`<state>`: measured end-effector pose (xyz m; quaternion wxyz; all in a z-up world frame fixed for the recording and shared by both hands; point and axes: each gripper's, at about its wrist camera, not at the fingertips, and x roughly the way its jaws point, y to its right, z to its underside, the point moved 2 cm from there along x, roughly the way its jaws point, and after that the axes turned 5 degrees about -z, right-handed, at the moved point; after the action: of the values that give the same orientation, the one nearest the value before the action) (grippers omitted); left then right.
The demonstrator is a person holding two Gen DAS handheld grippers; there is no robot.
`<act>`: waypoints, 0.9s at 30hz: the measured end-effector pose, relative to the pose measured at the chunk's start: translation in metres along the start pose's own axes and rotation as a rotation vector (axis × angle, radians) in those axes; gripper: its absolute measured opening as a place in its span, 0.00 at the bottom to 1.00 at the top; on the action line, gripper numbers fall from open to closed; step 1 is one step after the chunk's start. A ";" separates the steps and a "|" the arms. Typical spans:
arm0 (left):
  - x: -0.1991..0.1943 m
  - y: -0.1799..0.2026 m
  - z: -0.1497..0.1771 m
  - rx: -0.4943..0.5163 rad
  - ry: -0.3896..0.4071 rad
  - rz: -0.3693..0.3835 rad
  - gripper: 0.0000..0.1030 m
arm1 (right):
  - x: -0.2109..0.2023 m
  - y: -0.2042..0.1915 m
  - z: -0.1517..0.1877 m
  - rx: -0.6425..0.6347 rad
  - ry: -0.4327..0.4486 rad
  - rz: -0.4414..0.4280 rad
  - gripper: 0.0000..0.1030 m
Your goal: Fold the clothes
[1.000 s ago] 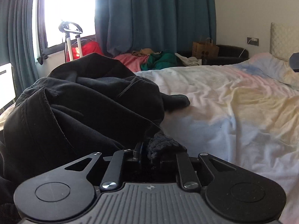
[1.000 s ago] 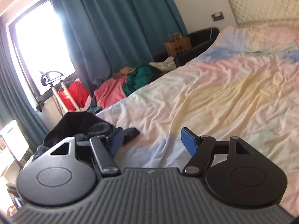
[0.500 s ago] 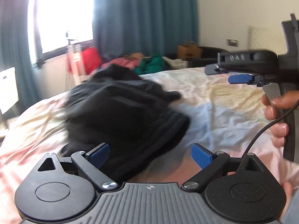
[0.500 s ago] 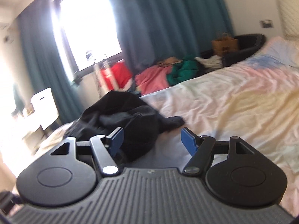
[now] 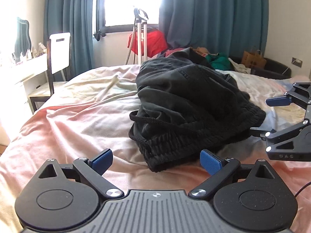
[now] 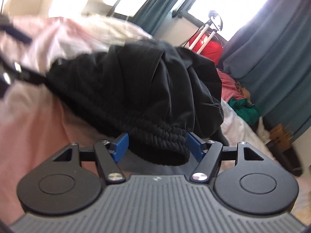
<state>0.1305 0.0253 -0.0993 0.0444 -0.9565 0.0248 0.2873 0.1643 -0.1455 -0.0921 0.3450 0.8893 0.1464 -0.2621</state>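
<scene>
1. Your bed (image 5: 81, 120) carries the crumpled black garment (image 5: 186, 104) near its middle.
2. Your left gripper (image 5: 156, 160) gapes wide, just short of the waistband.
3. Your right gripper (image 6: 157, 145) straddles the ribbed waistband (image 6: 161, 136), seemingly unclamped; the view is blurred.

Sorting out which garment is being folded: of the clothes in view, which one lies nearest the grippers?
The black garment, bunched on the bed right before both grippers; the pink and green clothes lie heaped farther back by the curtains.

Black garment (image 5: 186, 101): matt woven cloth, ribbed waistband. Bed sheet (image 5: 77, 120): soft, wrinkled cloth. Left tongs (image 5: 156, 160): matt black plastic, blue pads (image 5: 210, 162), shiny metal screws.
</scene>
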 end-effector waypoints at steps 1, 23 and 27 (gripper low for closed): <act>0.004 0.000 0.002 0.002 -0.006 -0.004 0.95 | 0.007 -0.001 0.000 -0.021 -0.016 0.017 0.66; 0.045 0.025 0.025 -0.028 0.001 0.078 0.95 | 0.028 0.070 -0.018 0.419 0.231 -0.037 0.15; 0.044 0.045 0.015 -0.005 0.054 0.082 0.95 | -0.012 0.103 -0.016 0.592 0.393 -0.023 0.14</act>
<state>0.1554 -0.0194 -0.1392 0.0294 -0.9622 0.0644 0.2629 0.2054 -0.2093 -0.0205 0.0347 0.9825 0.1376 -0.1211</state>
